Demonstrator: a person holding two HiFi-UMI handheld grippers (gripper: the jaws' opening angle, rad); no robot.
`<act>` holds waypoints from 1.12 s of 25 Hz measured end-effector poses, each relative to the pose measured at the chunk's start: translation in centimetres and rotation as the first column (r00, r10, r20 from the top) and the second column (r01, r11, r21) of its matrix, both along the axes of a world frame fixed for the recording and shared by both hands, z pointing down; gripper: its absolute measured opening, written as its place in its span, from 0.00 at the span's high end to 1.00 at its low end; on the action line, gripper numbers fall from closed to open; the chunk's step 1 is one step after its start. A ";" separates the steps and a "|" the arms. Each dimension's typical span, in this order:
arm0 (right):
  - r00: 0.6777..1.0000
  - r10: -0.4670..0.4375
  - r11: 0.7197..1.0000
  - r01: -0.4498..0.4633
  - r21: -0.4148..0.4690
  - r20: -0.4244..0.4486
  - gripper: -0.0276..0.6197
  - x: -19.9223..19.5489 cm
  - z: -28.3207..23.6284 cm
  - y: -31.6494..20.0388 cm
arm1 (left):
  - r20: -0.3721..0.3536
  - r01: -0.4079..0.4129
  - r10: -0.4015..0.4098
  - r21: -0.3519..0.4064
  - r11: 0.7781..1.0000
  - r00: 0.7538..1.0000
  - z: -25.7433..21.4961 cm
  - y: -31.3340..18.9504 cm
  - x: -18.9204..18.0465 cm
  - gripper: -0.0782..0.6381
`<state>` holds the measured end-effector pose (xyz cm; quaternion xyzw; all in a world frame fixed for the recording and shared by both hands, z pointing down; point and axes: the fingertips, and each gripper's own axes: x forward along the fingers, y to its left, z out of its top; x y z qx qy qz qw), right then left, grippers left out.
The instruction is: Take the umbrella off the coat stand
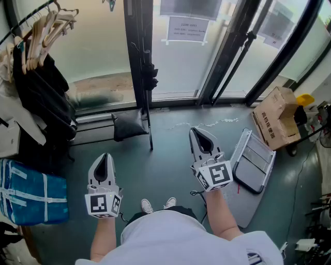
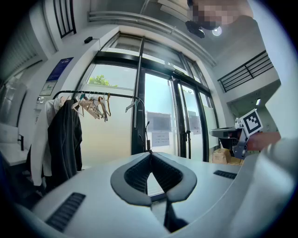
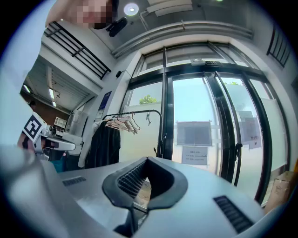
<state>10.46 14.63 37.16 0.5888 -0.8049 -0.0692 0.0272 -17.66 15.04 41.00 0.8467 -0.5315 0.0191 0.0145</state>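
Note:
A slim black umbrella [image 1: 149, 74] hangs against the upright post of the clothes rail [image 1: 32, 14], in front of the glass doors. It shows as a thin dark shape by the post in the left gripper view [image 2: 147, 134] and in the right gripper view [image 3: 162, 139]. My left gripper [image 1: 105, 159] is held low and level, well short of the post, its jaws shut with nothing between them [image 2: 150, 155]. My right gripper [image 1: 198, 135] is a little further forward and to the right of the post, also shut and empty [image 3: 147, 159].
Wooden hangers [image 1: 49, 28] and dark coats [image 1: 44, 98] fill the rail at the left. A blue bag [image 1: 31, 190] lies below them, and a black cushion [image 1: 128, 124] by the post's foot. At the right lie a folded grey step stool [image 1: 252, 163] and a cardboard box [image 1: 276, 118].

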 end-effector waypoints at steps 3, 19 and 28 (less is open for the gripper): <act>1.000 -0.012 1.000 0.012 0.003 0.007 0.93 -0.6 -0.4 -0.3 | -0.006 0.005 -0.004 0.004 1.000 1.000 -0.3 0.0 -0.2 0.85; 0.986 -0.074 0.989 0.092 -0.117 0.148 0.93 1.5 5.6 1.4 | 0.055 0.061 -0.058 -0.044 0.997 0.997 1.9 1.9 1.9 0.85; 0.992 -0.032 0.990 0.048 -0.134 0.122 0.93 3.2 6.2 -3.2 | 0.028 0.010 -0.008 -0.053 0.999 1.000 3.3 -4.3 4.1 0.85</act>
